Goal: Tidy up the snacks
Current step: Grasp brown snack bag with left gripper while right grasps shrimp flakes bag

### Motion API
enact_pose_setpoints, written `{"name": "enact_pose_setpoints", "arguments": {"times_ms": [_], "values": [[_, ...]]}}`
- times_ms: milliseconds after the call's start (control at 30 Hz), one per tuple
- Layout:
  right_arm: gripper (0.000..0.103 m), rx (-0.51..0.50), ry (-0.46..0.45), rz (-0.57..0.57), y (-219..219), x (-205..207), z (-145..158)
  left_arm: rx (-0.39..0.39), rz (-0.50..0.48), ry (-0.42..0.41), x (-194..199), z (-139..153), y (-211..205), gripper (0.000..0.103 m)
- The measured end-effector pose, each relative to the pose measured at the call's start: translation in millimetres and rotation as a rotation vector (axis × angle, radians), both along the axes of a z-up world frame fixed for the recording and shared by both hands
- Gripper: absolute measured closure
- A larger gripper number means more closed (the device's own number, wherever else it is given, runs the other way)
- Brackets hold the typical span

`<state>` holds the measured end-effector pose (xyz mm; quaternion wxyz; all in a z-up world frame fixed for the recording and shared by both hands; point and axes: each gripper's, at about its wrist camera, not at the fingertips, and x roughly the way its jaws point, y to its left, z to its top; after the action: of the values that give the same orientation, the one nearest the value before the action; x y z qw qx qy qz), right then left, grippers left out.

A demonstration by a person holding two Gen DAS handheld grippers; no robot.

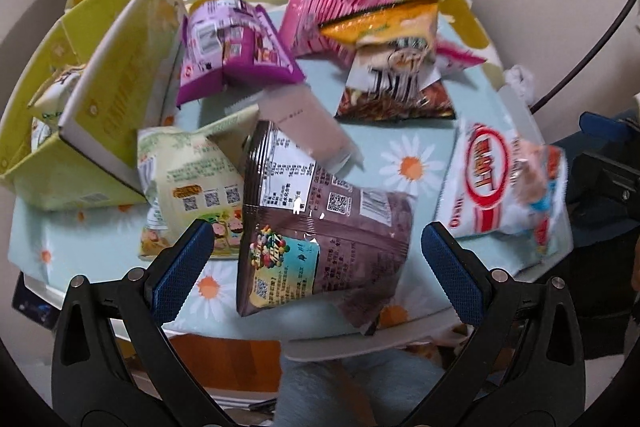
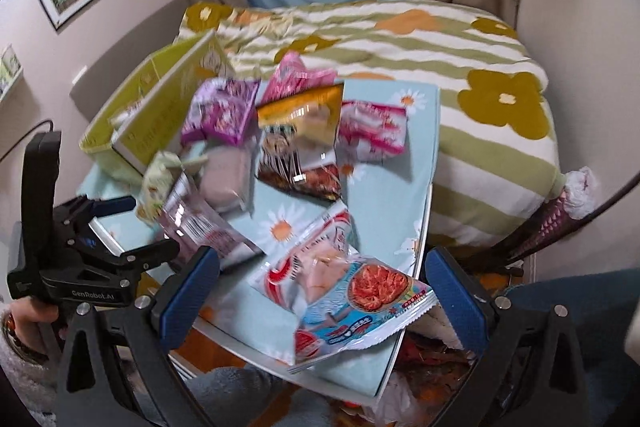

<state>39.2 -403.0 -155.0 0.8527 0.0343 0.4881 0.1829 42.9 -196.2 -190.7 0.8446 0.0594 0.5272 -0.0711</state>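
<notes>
Our left gripper (image 1: pixel 316 247) has wide jaws over the brown bag (image 1: pixel 320 227) on the counter (image 1: pixel 404 143); right gripper (image 2: pixel 322 287), jaws wide, over the white bag (image 2: pixel 340 287); we should pinch mid-bag, then lift toward the box (image 1: pixel 52 131).

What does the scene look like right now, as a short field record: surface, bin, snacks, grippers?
surface: daisy-print light blue tabletop
bin: yellow-green cardboard box, at the tabletop's left side, open, a pale packet already inside
nearest left gripper: brown glossy candy bag, lying between the open fingers, not gripped
nearest right gripper: white and red snack packet, at the tabletop's near edge, not gripped
other snacks: purple packet, pink packet, pale green packet
left gripper: open
right gripper: open
</notes>
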Motion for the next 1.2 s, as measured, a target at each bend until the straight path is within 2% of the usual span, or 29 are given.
{"name": "enact_pose_setpoints", "arguments": {"times_ms": [200, 400, 467, 567, 767, 967, 1200], "values": [[0.000, -0.025, 0.009, 0.112, 6, 4, -27, 0.050, -0.012, -0.015, 2, -20, -8, 0.000], [0.000, -0.077, 0.014, 0.212, 16, 3, -44, 0.064, -0.048, -0.030, 2, -33, -16, 0.000], [0.000, -0.087, 0.021, 0.226, 16, 5, -48, 0.079, -0.054, -0.023, 2, -37, -18, 0.002], [0.000, -0.094, 0.032, 0.240, 16, 8, -53, 0.062, -0.065, -0.006, 2, -42, -18, 0.014], [0.000, -0.087, 0.041, 0.257, 18, 11, -57, 0.074, -0.088, -0.009, -2, -40, -19, 0.024], [0.000, -0.100, 0.055, 0.288, 28, 12, -64, 0.093, -0.090, -0.010, -7, -33, -16, 0.027], [0.002, -0.138, 0.071, 0.303, 37, 14, -76, 0.077, -0.068, -0.013, -7, -28, -7, 0.027]]}}
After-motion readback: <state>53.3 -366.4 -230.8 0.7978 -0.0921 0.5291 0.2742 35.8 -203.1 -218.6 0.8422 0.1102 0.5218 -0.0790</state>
